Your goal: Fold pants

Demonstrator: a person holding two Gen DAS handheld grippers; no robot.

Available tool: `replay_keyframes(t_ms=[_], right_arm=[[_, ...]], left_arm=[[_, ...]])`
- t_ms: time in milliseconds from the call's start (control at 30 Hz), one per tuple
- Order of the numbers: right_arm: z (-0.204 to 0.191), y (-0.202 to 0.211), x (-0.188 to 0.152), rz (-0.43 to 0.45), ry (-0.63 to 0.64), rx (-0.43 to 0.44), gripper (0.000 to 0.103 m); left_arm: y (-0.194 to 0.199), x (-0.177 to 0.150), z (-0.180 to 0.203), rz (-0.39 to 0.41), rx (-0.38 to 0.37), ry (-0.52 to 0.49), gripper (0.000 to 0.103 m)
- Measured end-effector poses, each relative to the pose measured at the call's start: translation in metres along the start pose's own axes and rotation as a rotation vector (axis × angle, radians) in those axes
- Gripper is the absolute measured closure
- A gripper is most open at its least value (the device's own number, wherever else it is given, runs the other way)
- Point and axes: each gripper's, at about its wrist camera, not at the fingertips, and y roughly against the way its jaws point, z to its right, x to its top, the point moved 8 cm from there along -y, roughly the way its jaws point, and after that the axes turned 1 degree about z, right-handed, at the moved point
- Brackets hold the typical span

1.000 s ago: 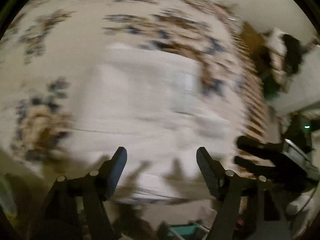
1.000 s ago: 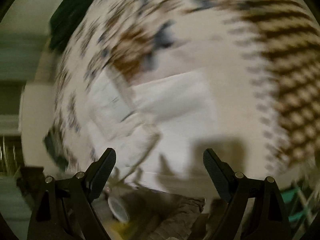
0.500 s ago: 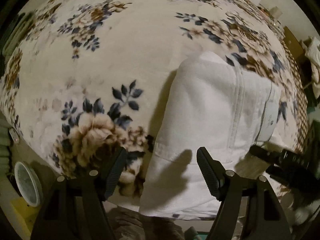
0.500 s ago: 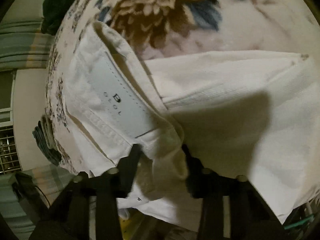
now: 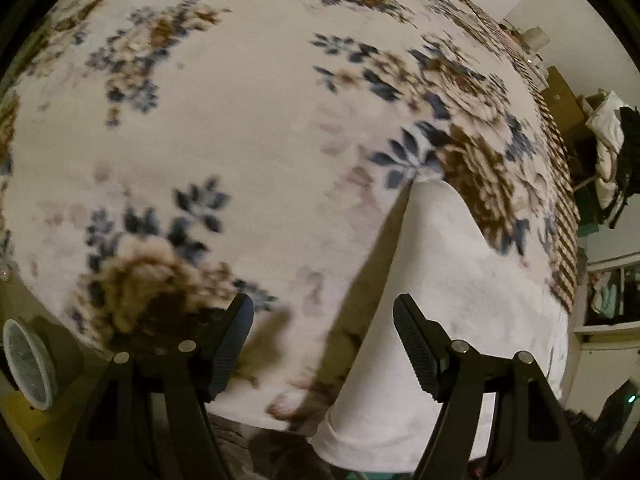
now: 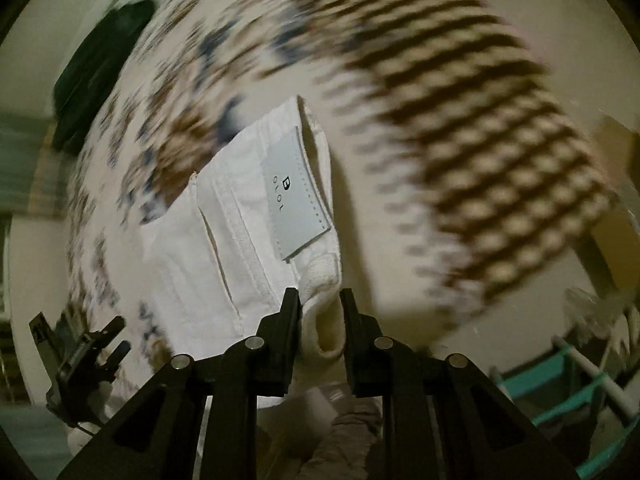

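White pants [image 5: 448,304] lie folded on a floral blanket [image 5: 240,128], at the right of the left wrist view. My left gripper [image 5: 323,338] hangs open above the blanket beside the pants' left edge, with nothing between its fingers. In the right wrist view the pants [image 6: 240,232] show their waistband and a grey label [image 6: 294,196]. My right gripper [image 6: 319,300] has its jaws closing on a bunched fold of the waistband, and the pads press the cloth. The pants hang lifted from it. The left gripper [image 6: 108,336] shows at the lower left of that view.
The blanket's brown checked border [image 6: 500,184] runs along the bed's edge. A dark garment [image 6: 100,64] lies at the bed's far corner. A round white object [image 5: 28,364] sits off the bed at lower left. Clothes hang [image 5: 608,148] by the wall. A teal rack [image 6: 568,384] stands to the right.
My right gripper came down onto the waistband, shut on it and lifted it. The left gripper shifted leftward, so the pants now sit further right in its view.
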Motion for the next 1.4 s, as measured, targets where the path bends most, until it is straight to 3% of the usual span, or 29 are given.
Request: replay_keyframes(t_ms=[100,233,300,400,533,633,667,700,733,767,800,833,867,967,1067,1167,1267,1333,1400], right_arm=[[0.06,0.012,0.006,0.011,-0.064,-0.046,0.081],[0.1,-0.015,0.009,-0.126,-0.054,-0.048,0.069],[0.11,-0.018,0.021,-0.132,-0.006,-0.091,0.049],[0.111,-0.011,0.049,-0.067,-0.026,-0.009,0.027],[0.101,-0.035,0.08,-0.086,-0.058,0.122,0.027],[0.093,-0.072,0.09,-0.182,-0.08,0.187,0.026],[0.09,-0.085,0.09,-0.217,-0.093,0.179,0.025],[0.088,-0.091,0.091,-0.224,-0.102,0.182,0.025],[0.086,-0.09,0.095,-0.211,-0.1,0.19,0.029],[0.084,-0.088,0.098,-0.189,-0.094,0.194,0.056],[0.083,-0.084,0.102,-0.167,-0.089,0.191,0.072],[0.083,-0.082,0.102,-0.162,-0.079,0.163,0.074],[0.079,-0.077,0.104,-0.144,-0.064,0.159,0.085],[0.06,-0.059,0.109,-0.087,0.028,0.124,0.096],[0.033,-0.042,0.126,-0.017,0.089,0.103,0.097],[0.029,-0.046,0.143,-0.017,0.097,0.088,0.095],[0.039,-0.061,0.14,-0.11,0.124,0.009,0.081],[0.046,-0.054,0.13,-0.129,0.134,-0.022,0.072],[0.05,-0.038,0.116,-0.116,0.132,-0.034,0.06]], left_arm=[[-0.012,-0.004,0.023,-0.018,-0.032,-0.022,0.032],[-0.032,-0.004,0.053,-0.064,-0.081,-0.045,0.032],[-0.036,0.001,0.066,-0.07,-0.102,-0.057,0.032],[-0.043,0.013,0.086,-0.065,-0.136,-0.083,0.032],[-0.075,0.027,0.105,-0.115,-0.187,-0.108,0.032],[-0.099,0.027,0.11,-0.171,-0.219,-0.103,0.033],[-0.107,0.026,0.112,-0.188,-0.266,-0.089,0.039],[-0.108,0.027,0.112,-0.181,-0.279,-0.086,0.056],[-0.108,0.028,0.11,-0.171,-0.272,-0.09,0.061],[-0.106,0.028,0.109,-0.154,-0.283,-0.089,0.063],[-0.101,0.027,0.107,-0.132,-0.29,-0.087,0.067],[-0.098,0.026,0.105,-0.118,-0.29,-0.086,0.069],[-0.092,0.025,0.101,-0.099,-0.279,-0.082,0.071],[-0.084,0.029,0.095,-0.072,-0.259,-0.077,0.074],[-0.092,0.047,0.081,-0.068,-0.225,-0.039,0.076],[-0.106,0.052,0.074,-0.136,-0.264,0.025,0.073],[-0.089,0.05,0.076,-0.151,-0.251,0.007,0.062],[-0.065,0.048,0.074,-0.104,-0.231,-0.019,0.032],[-0.041,0.041,0.071,-0.059,-0.238,-0.024,0.024]])
